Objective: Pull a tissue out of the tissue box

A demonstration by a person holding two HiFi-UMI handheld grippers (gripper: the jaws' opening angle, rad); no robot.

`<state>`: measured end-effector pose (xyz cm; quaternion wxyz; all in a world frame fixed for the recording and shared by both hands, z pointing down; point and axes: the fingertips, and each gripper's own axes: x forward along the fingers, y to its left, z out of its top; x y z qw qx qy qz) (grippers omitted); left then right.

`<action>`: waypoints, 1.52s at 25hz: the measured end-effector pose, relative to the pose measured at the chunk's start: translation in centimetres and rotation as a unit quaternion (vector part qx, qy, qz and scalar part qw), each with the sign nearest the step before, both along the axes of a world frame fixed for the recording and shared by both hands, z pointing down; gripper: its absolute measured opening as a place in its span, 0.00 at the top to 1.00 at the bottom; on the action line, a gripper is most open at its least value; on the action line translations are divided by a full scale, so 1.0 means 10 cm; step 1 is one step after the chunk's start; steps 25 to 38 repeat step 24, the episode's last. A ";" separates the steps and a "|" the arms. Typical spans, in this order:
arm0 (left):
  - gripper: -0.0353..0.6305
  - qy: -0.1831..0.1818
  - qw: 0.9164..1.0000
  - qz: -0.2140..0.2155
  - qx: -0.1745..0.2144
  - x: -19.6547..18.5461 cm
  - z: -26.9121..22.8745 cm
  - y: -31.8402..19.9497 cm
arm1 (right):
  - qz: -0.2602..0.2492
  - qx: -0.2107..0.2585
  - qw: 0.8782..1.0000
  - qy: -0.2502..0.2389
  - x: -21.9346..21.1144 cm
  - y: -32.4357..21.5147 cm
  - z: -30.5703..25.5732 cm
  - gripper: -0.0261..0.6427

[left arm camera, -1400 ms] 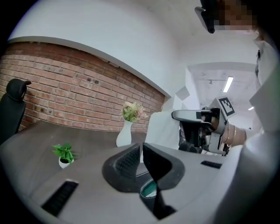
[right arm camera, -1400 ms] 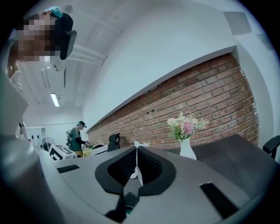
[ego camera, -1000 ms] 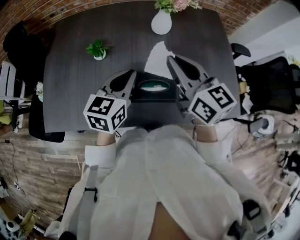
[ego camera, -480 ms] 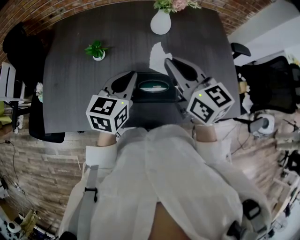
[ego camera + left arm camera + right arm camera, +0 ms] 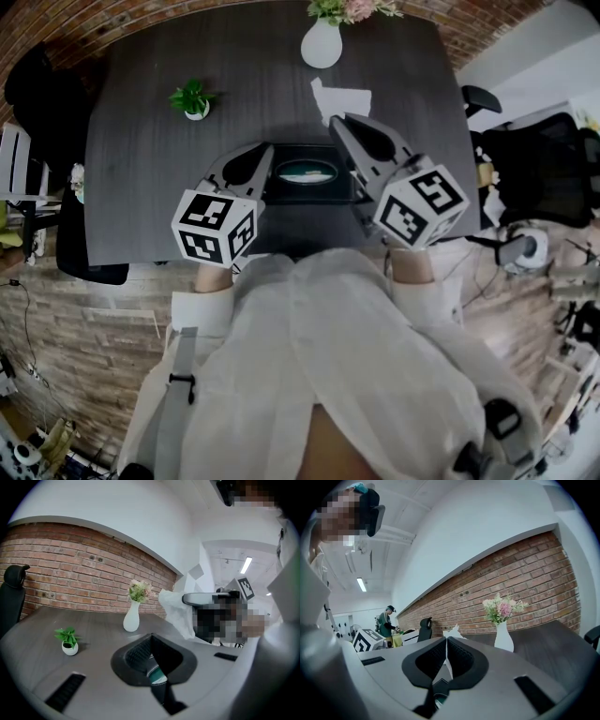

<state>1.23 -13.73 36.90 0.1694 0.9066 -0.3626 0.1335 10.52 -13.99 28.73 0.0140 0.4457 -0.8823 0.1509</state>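
Observation:
A dark tissue box (image 5: 292,190) with an oval opening sits near the front edge of the dark table (image 5: 141,187). My right gripper (image 5: 336,122) is raised over the box's far right corner, shut on a white tissue (image 5: 342,99). The tissue spreads out beyond the jaw tips, clear of the box. In the right gripper view the thin sheet (image 5: 453,632) is pinched between the closed jaws of the right gripper (image 5: 446,653). The left gripper view shows the tissue (image 5: 177,613) hanging in the air. My left gripper (image 5: 268,150) is shut at the box's left side, with the opening (image 5: 157,674) showing just below its jaws.
A white vase of flowers (image 5: 322,45) stands at the table's far edge, and a small potted plant (image 5: 194,101) at the far left. Office chairs stand to the left (image 5: 37,84) and right (image 5: 539,169) of the table. A person (image 5: 386,620) stands far off in the room.
The tissue, which stretched from the box up to the right gripper, has come free and swung away past the jaw tips. Both grippers have barely moved.

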 end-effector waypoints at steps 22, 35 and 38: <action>0.94 0.010 1.000 -0.008 -0.015 -0.06 0.05 0.03 | -0.013 -0.004 1.000 -0.020 -0.06 0.05 -0.09 0.95; 0.94 0.010 1.000 -0.008 -0.015 -0.07 0.06 0.05 | -0.016 -0.008 1.000 -0.020 -0.07 0.07 -0.06 0.95; 0.94 0.010 1.000 -0.008 -0.015 -0.07 0.06 0.05 | -0.016 -0.008 1.000 -0.020 -0.07 0.07 -0.06 0.95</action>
